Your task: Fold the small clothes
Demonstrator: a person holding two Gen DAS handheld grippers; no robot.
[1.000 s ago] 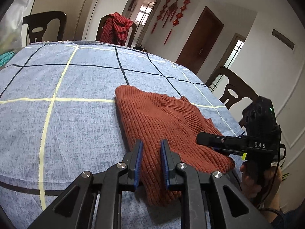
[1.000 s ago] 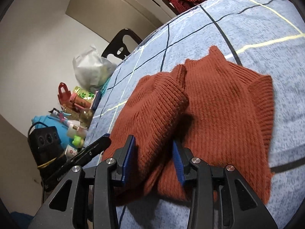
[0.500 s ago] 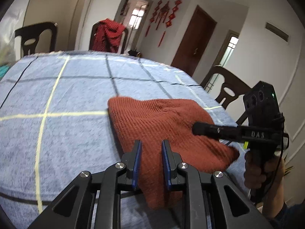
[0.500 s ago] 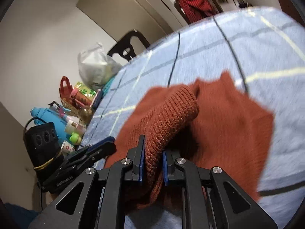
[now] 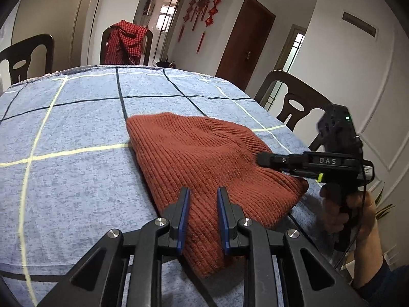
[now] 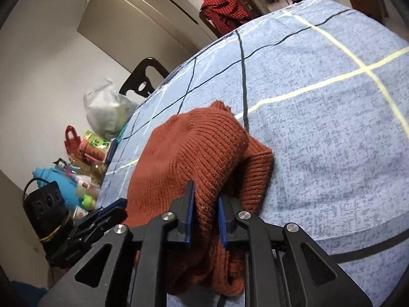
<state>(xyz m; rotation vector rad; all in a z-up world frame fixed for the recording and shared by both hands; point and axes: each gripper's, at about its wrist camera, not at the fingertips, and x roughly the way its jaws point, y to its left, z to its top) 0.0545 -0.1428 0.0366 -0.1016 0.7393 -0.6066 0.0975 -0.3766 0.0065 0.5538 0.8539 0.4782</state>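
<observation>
Right hand-held gripper (image 6: 205,216) clamped on sweater (image 5: 204,163) fold, lifting it off table (image 5: 64,117). Left hand-held gripper (image 5: 202,213) slightly open, straddling the hem, grip unclear. Sweater's long axis toward 12 o'clock.

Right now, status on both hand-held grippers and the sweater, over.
Left hand-held gripper shut on rust sweater. Right hand-held gripper shut on a raised fold of it. Sweater half doubled over on the blue checked tablecloth. Nothing in the way.
</observation>
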